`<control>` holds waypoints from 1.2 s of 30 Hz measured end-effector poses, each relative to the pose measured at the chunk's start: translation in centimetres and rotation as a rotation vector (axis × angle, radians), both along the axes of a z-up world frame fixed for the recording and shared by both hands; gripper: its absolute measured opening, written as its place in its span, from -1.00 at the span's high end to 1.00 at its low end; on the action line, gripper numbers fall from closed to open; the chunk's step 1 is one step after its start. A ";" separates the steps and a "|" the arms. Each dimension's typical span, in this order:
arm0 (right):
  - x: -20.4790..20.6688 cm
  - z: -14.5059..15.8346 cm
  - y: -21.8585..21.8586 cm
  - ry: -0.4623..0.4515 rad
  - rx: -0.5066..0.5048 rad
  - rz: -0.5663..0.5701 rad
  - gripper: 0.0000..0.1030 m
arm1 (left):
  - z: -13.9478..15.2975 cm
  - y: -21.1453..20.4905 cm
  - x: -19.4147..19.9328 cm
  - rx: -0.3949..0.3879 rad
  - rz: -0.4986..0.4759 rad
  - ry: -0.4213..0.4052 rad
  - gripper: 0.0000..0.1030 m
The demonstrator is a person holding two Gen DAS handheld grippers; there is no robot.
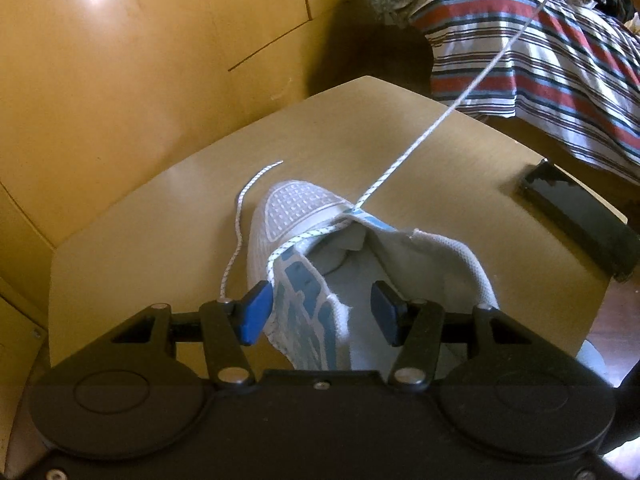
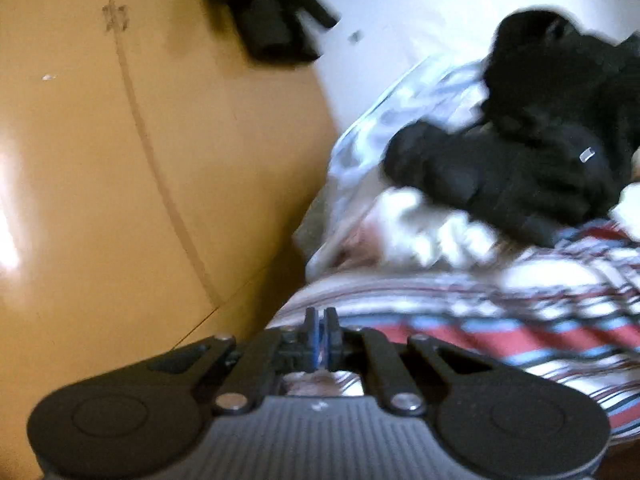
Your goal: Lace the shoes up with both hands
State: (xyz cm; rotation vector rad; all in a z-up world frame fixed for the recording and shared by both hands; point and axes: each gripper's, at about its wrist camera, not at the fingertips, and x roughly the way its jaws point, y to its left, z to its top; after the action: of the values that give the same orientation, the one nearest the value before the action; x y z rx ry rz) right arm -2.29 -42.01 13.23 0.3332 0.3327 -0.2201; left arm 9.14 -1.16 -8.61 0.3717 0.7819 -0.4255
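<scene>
Left wrist view: left gripper released, blue pads straddling the heel collar of the white-and-blue mesh sneaker, toe pointing away. White speckled lace runs taut from the front eyelet up to far right; slack end lies left on the tan table. Right gripper clenched, lace not visible between pads. Black phone near right edge.
</scene>
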 end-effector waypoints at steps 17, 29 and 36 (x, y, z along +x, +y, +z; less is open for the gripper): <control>6.2 -13.0 26.1 0.508 -0.030 0.755 0.71 | 4.1 4.3 4.6 -0.079 0.164 -0.071 -0.07; 8.7 -13.3 26.0 0.509 0.060 0.777 0.19 | -2.5 1.5 17.1 -0.037 0.116 0.049 0.33; 10.0 -14.3 26.0 0.529 0.064 0.814 0.19 | -4.7 0.4 19.9 -0.024 0.104 0.098 0.35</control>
State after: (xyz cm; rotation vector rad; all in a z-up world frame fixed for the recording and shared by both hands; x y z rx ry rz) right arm 7.74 -15.98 -1.11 0.1753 0.9666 0.5163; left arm 29.05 -0.79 -13.27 0.2882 0.8867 -0.3577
